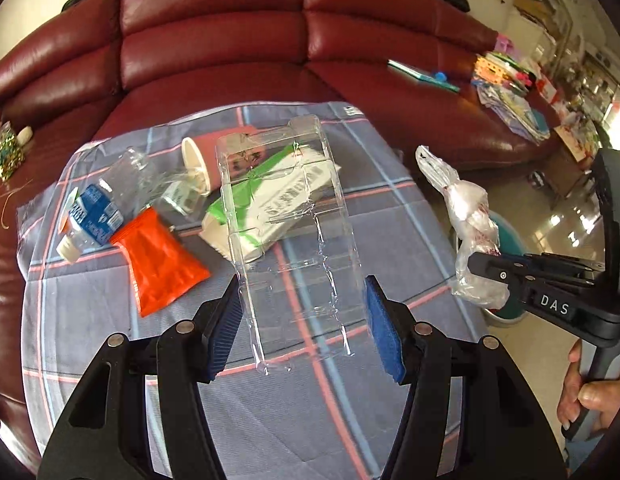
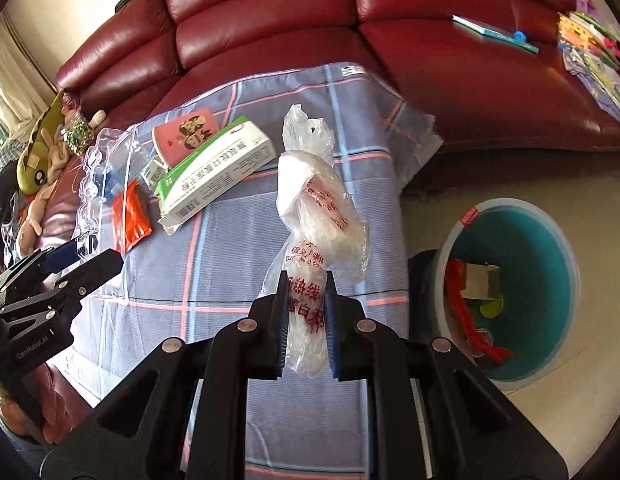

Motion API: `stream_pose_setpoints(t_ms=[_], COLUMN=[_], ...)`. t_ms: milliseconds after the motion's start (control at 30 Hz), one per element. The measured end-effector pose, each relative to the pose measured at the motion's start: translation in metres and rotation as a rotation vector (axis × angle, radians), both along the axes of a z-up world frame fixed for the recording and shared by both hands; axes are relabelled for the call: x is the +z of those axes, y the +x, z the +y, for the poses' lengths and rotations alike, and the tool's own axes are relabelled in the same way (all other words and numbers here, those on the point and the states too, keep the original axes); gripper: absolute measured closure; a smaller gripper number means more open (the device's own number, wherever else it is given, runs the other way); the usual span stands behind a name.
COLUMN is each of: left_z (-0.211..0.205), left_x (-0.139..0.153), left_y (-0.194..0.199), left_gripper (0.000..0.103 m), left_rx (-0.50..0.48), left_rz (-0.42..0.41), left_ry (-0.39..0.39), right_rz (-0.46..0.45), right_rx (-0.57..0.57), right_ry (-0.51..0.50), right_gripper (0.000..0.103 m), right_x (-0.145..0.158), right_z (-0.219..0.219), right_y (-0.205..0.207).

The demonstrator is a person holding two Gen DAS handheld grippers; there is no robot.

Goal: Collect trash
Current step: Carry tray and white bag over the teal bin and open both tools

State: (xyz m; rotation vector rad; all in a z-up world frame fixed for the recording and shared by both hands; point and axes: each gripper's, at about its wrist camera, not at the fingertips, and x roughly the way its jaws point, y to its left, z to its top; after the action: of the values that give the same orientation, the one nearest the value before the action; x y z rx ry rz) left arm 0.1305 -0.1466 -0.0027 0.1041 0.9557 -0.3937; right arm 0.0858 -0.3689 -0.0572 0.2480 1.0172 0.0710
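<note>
My left gripper is shut on a clear plastic blister tray, held above the plaid cloth; it also shows in the right wrist view. My right gripper is shut on a crumpled clear plastic bag with red print, seen in the left wrist view too. On the cloth lie a white and green box, a red paper cup, an orange packet and a crushed water bottle.
A teal trash bin with some trash inside stands on the floor to the right of the cloth. A red leather sofa runs behind. Books and papers lie on its right seat, plush toys at the left.
</note>
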Motion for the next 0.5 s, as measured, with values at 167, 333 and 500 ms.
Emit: stream_pose_setpoints(t_ms=[167, 333, 500], left_z=[-0.052, -0.102, -0.144], left_x=[0.000, -0.008, -0.018], left_y=[-0.004, -0.012, -0.014], left_gripper=[0.043, 0.043, 0.043], left_rx=[-0.113, -0.224, -0.298], left_rz=[0.005, 0.023, 0.046], left_ry=[-0.001, 0.004, 0.004], right_rz=[0.002, 0.008, 0.054], right_rx=[-0.091, -0.185, -0.277], right_ry=[-0.008, -0.018, -0.001], right_gripper=[0.088, 0.088, 0.088], right_x=[-0.003, -0.009, -0.028], right_z=[-0.050, -0.102, -0.153], right_y=[-0.016, -0.035, -0.048])
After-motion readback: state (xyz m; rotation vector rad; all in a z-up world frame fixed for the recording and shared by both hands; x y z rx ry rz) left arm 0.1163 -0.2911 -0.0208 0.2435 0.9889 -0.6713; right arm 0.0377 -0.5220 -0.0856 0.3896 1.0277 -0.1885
